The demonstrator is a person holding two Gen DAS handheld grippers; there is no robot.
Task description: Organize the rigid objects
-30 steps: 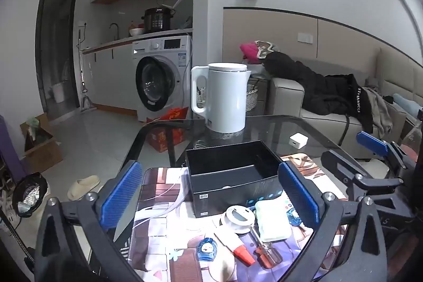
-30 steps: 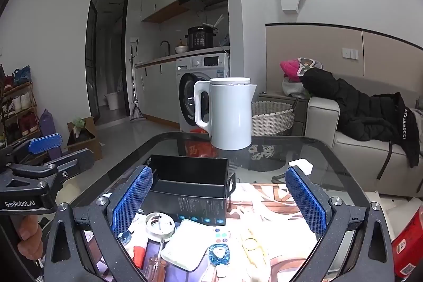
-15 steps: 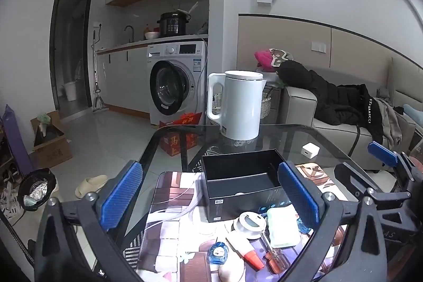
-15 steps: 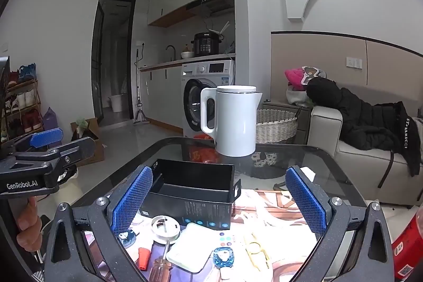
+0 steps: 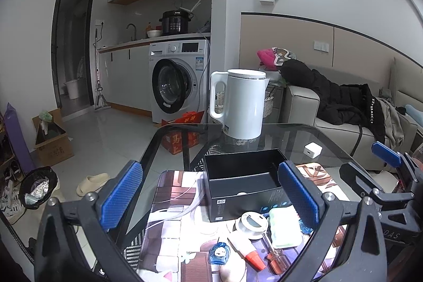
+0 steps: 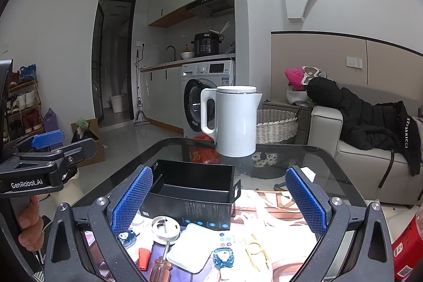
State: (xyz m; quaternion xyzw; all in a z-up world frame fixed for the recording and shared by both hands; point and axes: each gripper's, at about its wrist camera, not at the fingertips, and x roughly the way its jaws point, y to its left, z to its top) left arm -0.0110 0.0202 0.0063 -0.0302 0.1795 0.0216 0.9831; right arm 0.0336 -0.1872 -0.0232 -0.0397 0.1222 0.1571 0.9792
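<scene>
**Above the cluttered glass counter, both hand-held grippers wide open**

Low in the frame, the left hand-held gripper point(image 5: 211, 197) hangs spread wide, holding nothing. Likewise the right hand-held gripper point(image 6: 218, 200), gaping and empty. Centre frame, an open black box point(image 5: 244, 183) sits on the counter point(image 5: 290, 134); just below it lie a white round case point(image 5: 251, 221), a pale green pad point(image 5: 284, 226) and a screwdriver point(image 6: 161, 263). A white kettle point(image 5: 243, 102) stands beyond the box.

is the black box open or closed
Open. The black box has no lid on top, and its dark inside floor shows in both wrist views, nearly bare.
</scene>
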